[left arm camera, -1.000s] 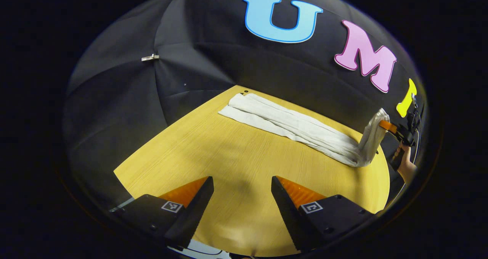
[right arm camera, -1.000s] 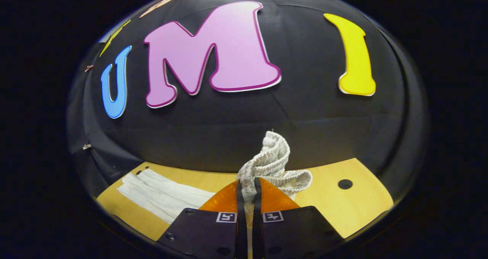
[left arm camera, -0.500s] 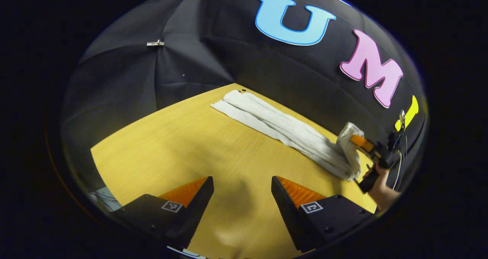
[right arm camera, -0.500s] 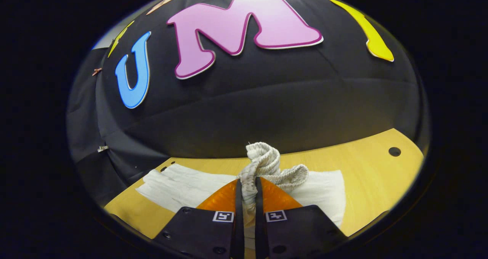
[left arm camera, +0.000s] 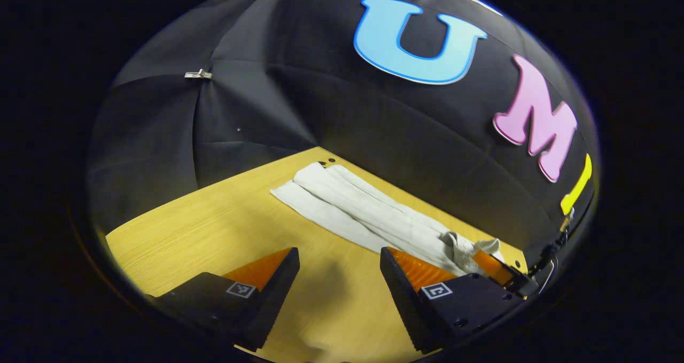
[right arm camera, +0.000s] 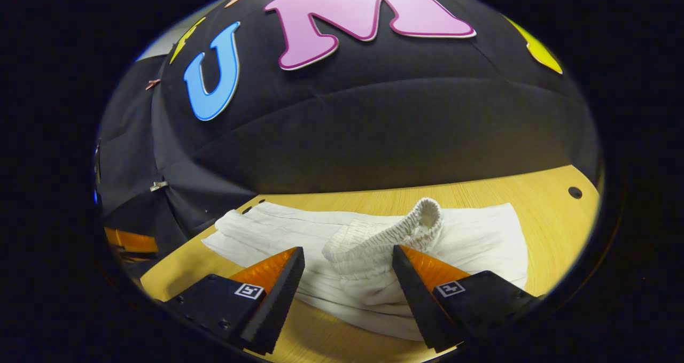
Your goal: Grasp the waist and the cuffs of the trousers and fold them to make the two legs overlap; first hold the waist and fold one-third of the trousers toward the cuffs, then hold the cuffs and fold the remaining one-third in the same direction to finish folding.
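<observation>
Right gripper view: on the worktop [right arm camera: 539, 192] the trousers [right arm camera: 299, 229] lie long, the waist [right arm camera: 395, 232] folded over the legs. We should flatten it square before reaching for the cuffs [left arm camera: 296, 184]. Right tongs [right arm camera: 347, 272], clamped half a second ago, now stand apart; left tongs [left arm camera: 339, 275] hover apart.

Legible text: none on trousers [right arm camera: 374, 245] or desk [right arm camera: 502, 184] | Markers: one small square black-and-white coded tag on each finger housing of left gripper [left arm camera: 339, 277] and right gripper [right arm camera: 347, 269]; pattern only, no characters | Brands, numbers: none readable
</observation>
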`<state>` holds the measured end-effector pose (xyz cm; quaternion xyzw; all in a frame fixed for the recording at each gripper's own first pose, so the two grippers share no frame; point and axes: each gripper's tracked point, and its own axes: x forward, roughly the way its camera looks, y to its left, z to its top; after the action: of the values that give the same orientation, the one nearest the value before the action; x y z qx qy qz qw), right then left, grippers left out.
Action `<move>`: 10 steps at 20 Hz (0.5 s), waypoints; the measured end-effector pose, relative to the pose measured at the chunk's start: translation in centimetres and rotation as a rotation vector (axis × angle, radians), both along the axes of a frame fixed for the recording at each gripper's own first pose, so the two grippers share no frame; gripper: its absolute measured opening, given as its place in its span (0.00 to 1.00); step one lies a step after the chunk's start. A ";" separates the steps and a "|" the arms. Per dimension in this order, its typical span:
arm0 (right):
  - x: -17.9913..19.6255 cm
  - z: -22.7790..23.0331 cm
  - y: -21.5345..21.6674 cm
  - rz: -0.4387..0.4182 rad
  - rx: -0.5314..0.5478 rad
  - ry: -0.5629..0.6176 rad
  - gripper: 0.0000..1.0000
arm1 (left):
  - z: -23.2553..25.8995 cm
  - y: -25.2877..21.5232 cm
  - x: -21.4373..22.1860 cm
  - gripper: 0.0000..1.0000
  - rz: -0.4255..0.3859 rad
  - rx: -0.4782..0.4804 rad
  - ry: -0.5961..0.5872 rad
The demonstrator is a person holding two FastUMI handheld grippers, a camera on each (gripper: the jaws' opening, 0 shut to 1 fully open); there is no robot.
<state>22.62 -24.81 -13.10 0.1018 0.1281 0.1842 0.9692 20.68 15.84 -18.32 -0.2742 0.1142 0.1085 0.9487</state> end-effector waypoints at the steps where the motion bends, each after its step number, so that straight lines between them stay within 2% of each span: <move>1: -0.5 0.2 -0.4 0.001 -0.029 -0.016 0.98 | -0.4 1.3 1.0 0.96 0.020 0.004 0.004; 3: -1.2 1.1 -1.4 -0.004 -0.077 -0.054 0.98 | -1.2 4.2 3.3 0.96 0.063 0.049 0.022; 5: -2.3 2.2 -2.7 -0.006 -0.116 -0.093 0.98 | -1.7 6.2 5.3 0.96 0.074 0.071 0.045; 7: -3.5 3.2 -4.2 0.002 -0.160 -0.121 0.98 | -2.3 7.6 7.3 0.96 0.079 0.053 0.059; 8: -4.1 3.6 -5.0 0.006 -0.180 -0.131 0.98 | -2.6 8.4 8.4 1.00 0.078 0.035 0.063; 10: -5.4 4.1 -7.2 0.009 -0.216 -0.137 0.99 | -3.3 10.3 10.2 0.96 0.099 0.028 0.067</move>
<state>17.20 -32.04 -8.95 -0.0166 0.0809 0.1801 0.9802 30.87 26.16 -21.62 -0.2626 0.1304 0.1661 0.9415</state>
